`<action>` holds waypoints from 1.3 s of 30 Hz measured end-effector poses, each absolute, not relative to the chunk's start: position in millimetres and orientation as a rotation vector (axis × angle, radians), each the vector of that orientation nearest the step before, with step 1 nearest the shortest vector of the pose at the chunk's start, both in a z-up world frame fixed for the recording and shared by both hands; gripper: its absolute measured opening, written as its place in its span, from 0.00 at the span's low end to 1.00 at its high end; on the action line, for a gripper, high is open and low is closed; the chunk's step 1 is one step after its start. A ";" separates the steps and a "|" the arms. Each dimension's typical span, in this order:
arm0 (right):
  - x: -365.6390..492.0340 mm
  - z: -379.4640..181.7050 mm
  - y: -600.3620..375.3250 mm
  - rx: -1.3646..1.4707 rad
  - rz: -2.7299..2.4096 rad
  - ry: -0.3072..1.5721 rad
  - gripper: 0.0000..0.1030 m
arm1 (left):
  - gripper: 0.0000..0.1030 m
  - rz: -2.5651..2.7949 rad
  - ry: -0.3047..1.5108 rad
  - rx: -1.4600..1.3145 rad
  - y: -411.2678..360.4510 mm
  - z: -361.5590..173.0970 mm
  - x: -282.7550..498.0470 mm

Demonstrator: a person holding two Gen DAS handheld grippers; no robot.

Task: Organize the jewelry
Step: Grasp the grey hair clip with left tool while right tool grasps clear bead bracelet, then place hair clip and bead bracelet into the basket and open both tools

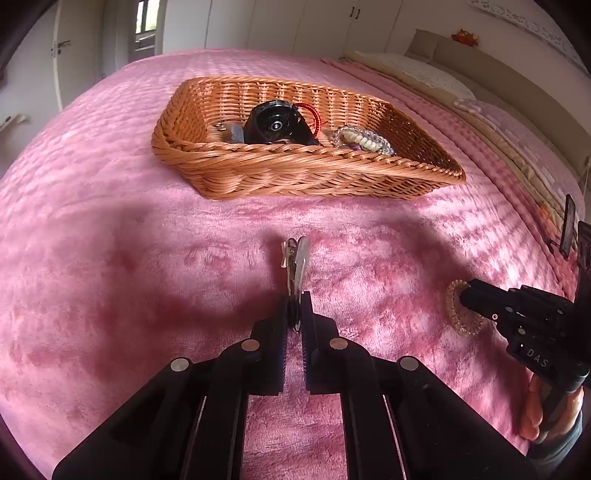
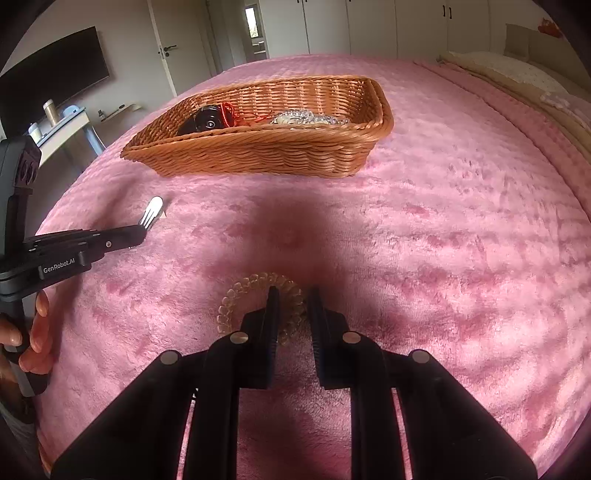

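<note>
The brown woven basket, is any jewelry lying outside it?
Yes. A silver metal hair clip and a clear spiral hair tie are on the pink fuzzy blanket, each pinched by a gripper, not in the basket.

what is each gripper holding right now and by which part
Left gripper: shut on the silver metal hair clip, at its near end. Right gripper: shut on the amber spiral hair tie, across its coil.

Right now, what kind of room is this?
Most likely a bedroom: a bed under a pink blanket, pillows by the headboard, and wardrobe doors along the far wall.
</note>
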State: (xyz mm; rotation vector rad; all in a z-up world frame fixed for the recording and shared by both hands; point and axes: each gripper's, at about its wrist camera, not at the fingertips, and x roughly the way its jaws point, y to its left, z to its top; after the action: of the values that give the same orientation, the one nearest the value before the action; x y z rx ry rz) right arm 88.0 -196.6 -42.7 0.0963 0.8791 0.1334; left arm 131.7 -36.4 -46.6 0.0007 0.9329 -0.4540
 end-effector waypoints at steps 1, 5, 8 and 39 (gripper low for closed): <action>87.4 -42.4 -197.1 0.098 0.138 0.879 0.21 | 0.18 -0.452 0.927 0.001 -37.4 -46.6 131.1; 80.1 -37.2 -201.5 0.110 0.124 0.854 0.50 | 0.53 -0.414 0.861 0.008 -38.2 -40.5 125.2; 82.5 -36.9 -202.2 0.112 0.113 0.857 0.50 | 0.53 -0.417 0.840 0.011 -40.5 -38.1 128.7; 147.4 73.5 -189.7 0.093 0.145 0.626 0.09 | 0.12 -0.538 0.609 -0.012 -68.1 63.7 146.4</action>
State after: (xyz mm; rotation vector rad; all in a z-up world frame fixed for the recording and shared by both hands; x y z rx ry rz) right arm 147.4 -189.7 73.5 0.0931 0.6261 0.1452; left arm 146.4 -68.1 63.7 -0.0117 0.6090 -0.5383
